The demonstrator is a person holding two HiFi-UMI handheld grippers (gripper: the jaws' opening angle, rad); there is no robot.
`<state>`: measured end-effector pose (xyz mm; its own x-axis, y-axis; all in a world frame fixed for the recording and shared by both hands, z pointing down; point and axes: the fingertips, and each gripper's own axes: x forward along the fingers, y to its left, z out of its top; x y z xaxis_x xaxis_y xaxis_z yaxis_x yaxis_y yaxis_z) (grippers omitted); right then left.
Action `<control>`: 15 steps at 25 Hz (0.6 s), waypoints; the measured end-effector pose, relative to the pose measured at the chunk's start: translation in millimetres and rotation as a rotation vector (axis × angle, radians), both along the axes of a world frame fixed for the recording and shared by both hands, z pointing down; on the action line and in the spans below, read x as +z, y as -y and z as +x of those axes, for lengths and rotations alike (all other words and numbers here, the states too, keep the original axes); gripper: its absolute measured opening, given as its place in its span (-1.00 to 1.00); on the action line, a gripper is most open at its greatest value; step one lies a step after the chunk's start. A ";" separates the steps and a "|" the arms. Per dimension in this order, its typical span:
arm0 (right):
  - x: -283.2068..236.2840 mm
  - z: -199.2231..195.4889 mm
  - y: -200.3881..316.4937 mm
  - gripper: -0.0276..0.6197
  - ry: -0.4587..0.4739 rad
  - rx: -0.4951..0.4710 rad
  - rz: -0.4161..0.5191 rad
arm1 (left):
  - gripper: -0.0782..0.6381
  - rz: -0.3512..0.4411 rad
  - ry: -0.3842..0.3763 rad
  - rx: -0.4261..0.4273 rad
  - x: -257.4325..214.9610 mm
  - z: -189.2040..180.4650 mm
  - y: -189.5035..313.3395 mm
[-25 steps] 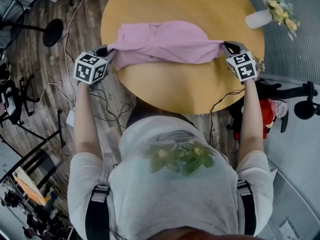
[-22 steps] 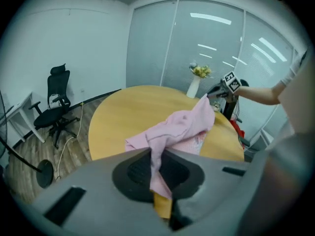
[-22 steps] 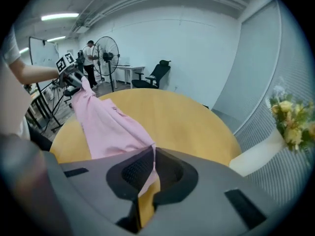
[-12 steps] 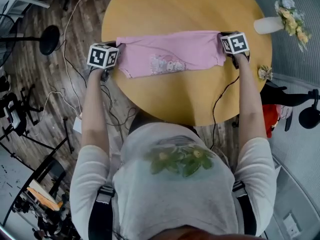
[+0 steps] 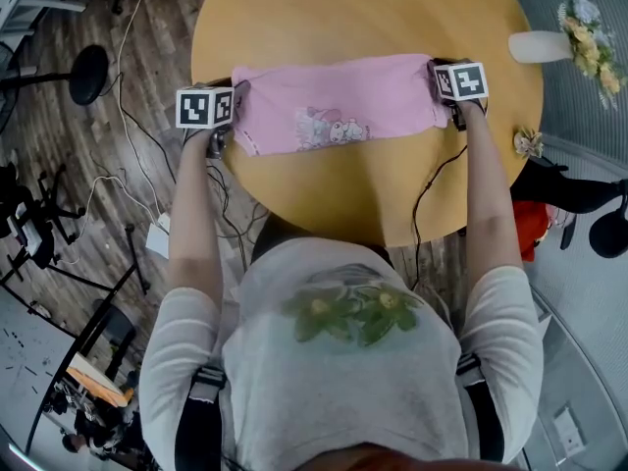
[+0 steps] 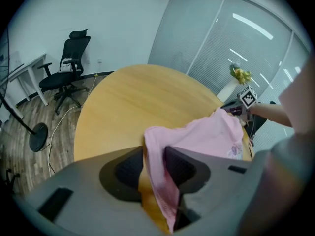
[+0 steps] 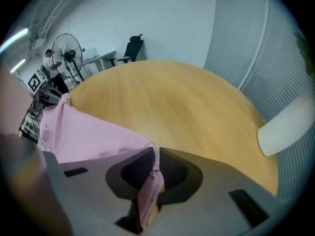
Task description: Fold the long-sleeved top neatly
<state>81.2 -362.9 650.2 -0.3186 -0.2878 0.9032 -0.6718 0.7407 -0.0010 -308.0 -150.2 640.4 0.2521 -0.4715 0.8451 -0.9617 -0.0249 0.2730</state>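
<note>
Lowered since a second ago, the pink long-sleeved top point(image 5: 339, 101) now lies spread flat across the middle of the round wooden surface point(image 5: 343, 8). Its cartoon print point(image 5: 329, 126) faces up, where before it hung bunched between the two claws. The right claw point(image 7: 156, 151) is clamped on the top's right end, ribbed fabric pinched between its jaws. The left claw point(image 6: 153, 151) has just been opening: its jaws stand apart with the top's left edge draped loosely through the gap. A white vase point(image 5: 535, 47) of flowers sits at the surface's right edge, well apart from the top.
</note>
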 end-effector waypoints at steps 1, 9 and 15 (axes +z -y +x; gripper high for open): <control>-4.9 -0.9 0.9 -0.79 0.045 0.030 -0.010 | -0.43 0.006 0.004 -0.010 -3.4 -0.9 -0.6; -76.5 30.6 -15.2 -0.52 0.273 0.142 0.080 | -0.38 0.130 0.029 -0.121 -57.4 -10.9 -20.3; -70.9 69.0 -90.6 -0.44 0.230 0.126 0.039 | -0.38 0.095 0.021 -0.167 -53.9 11.8 -79.8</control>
